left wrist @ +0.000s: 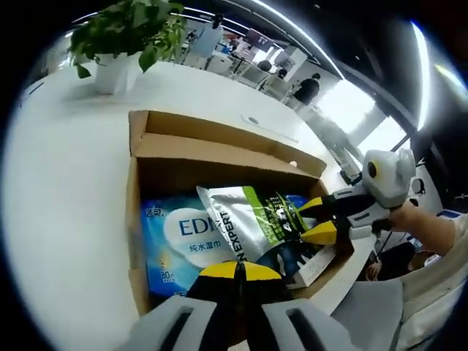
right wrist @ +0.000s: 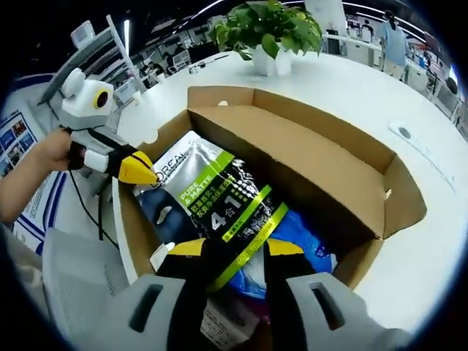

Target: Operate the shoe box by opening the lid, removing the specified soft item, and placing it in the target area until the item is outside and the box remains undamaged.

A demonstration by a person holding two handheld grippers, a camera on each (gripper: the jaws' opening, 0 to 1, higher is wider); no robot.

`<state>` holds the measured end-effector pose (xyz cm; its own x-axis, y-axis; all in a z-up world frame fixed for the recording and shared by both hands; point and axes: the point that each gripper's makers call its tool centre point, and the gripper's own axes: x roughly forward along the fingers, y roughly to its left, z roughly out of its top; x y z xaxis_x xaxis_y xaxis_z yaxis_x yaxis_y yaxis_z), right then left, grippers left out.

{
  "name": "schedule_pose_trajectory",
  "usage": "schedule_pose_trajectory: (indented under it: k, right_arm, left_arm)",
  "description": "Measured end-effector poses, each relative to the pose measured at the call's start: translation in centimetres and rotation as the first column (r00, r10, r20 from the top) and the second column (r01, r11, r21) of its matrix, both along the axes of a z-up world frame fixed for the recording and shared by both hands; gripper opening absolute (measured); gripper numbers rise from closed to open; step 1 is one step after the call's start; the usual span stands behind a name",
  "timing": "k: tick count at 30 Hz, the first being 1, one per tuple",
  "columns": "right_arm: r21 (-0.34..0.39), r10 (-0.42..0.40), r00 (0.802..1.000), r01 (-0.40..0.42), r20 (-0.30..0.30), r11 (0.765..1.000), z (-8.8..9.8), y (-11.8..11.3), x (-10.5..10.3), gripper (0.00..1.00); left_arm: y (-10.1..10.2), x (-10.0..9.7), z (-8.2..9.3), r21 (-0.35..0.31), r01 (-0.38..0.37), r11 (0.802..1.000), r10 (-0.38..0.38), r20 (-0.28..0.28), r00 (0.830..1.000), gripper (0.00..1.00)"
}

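The cardboard shoe box (left wrist: 219,150) (right wrist: 292,146) stands open on the white table, its lid folded back. Inside, a silver and green pouch (left wrist: 248,219) (right wrist: 212,190) lies slanted over a blue wet-wipes pack (left wrist: 175,241) (right wrist: 307,234). My right gripper (right wrist: 238,252) (left wrist: 316,219) is shut on one end of the pouch, one yellow tip on each face. My left gripper (left wrist: 238,272) is shut and holds nothing. It hovers at the box's side wall, and its yellow tip (right wrist: 139,170) is close to the pouch's other end.
A potted green plant (left wrist: 124,36) (right wrist: 270,29) stands on the white table (left wrist: 66,183) (right wrist: 424,241) beyond the box. A hand (left wrist: 424,227) (right wrist: 44,161) holds each gripper. Desks and people fill the office behind.
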<state>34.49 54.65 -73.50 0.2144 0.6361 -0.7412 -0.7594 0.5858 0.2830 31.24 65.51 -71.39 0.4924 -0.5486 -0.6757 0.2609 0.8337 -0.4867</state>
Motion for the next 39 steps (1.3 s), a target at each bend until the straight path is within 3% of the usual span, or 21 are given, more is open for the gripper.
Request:
schedule_pose_trajectory:
  k: [9, 19, 32, 39]
  right_arm:
    - [-0.023, -0.047, 0.999, 0.047, -0.015, 0.999, -0.7, -0.2, 0.3, 0.25]
    - [0.024, -0.079, 0.996, 0.080, -0.042, 0.997, -0.3, 0.3, 0.1, 0.21]
    - [0.042, -0.088, 0.996, 0.086, 0.029, 0.995, 1.3, -0.1, 0.4, 0.05]
    - [0.077, -0.108, 0.994, 0.106, 0.024, 0.991, 2.5, -0.3, 0.4, 0.01]
  left_arm:
    - [0.0, 0.0, 0.3, 0.013, 0.021, 1.000, -0.021, 0.030, 0.999, 0.00]
    - [0.3, 0.0, 0.3, 0.038, 0.018, 0.999, -0.019, 0.038, 0.999, 0.00]
    - [0.7, 0.1, 0.8, 0.065, -0.002, 0.998, -0.001, 0.042, 0.999, 0.00]
    - [0.6, 0.3, 1.7, 0.070, -0.012, 0.997, 0.007, 0.059, 0.998, 0.00]
